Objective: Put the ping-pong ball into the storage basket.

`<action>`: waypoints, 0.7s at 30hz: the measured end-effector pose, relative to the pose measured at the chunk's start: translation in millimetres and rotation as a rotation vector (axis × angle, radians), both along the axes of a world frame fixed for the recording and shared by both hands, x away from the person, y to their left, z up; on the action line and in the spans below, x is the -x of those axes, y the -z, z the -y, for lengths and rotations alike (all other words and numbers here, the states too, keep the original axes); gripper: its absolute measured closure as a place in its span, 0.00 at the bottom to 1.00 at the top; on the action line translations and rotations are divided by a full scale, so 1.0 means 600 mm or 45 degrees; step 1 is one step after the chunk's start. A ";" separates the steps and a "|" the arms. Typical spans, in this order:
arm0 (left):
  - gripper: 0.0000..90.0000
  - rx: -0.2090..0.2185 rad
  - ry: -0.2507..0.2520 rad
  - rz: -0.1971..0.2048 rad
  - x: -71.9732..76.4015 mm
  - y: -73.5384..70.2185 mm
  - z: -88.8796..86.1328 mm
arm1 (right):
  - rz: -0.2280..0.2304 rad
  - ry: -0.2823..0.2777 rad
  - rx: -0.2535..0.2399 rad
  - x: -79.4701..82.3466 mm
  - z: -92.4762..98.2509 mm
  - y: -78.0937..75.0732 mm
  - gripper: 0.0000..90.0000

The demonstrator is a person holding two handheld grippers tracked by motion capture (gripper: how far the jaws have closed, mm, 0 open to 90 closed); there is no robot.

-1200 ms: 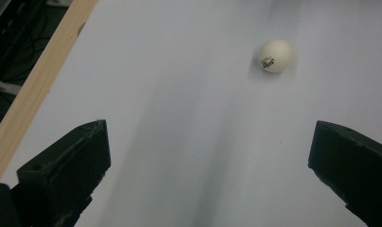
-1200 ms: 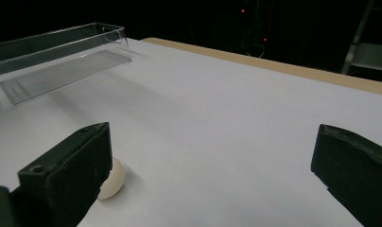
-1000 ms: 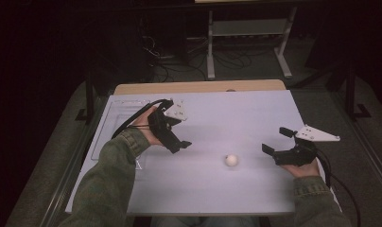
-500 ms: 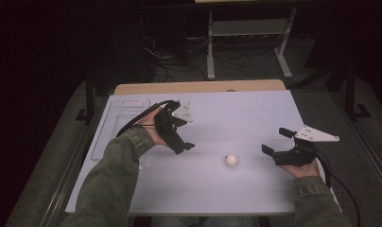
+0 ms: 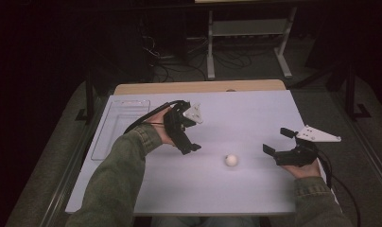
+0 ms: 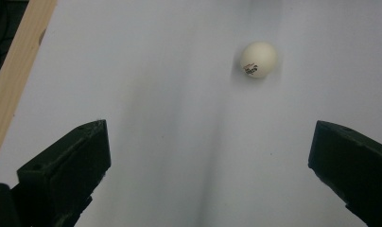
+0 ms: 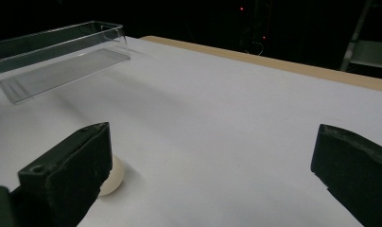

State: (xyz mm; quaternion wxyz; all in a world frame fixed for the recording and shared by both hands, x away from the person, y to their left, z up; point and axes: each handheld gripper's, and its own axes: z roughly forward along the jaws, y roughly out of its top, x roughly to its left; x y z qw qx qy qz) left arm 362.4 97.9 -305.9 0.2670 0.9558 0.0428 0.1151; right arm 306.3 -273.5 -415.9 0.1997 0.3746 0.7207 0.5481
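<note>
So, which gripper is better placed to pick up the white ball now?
Probably the left gripper: its open jaws point toward the ball, which lies ahead between them in its view. The right gripper is open too, but the ball sits partly behind one jaw, off its line.

We see a small white ping-pong ball [image 5: 231, 160] resting on the bare white tabletop [image 5: 246, 113], toward the near middle of it. In the left gripper view the ball [image 6: 258, 59] is round and cream-white, with a small dark and red printed mark on its lower left side. In the right gripper view the ball [image 7: 111, 179] is partly hidden.
</note>
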 end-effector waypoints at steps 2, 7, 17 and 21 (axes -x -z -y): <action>0.00 -0.009 0.009 0.002 -0.001 0.000 0.006 | 0.001 0.000 0.000 0.000 0.000 0.000 0.00; 0.00 -0.019 0.016 -0.004 -0.004 0.003 0.014 | 0.004 0.005 0.001 0.000 0.001 0.000 0.00; 0.00 -0.060 0.033 -0.023 -0.003 0.012 0.026 | 0.002 0.007 0.011 0.000 0.000 0.000 0.00; 0.00 -0.069 0.039 -0.026 -0.005 0.012 0.033 | -0.001 0.004 0.013 0.000 0.000 0.000 0.00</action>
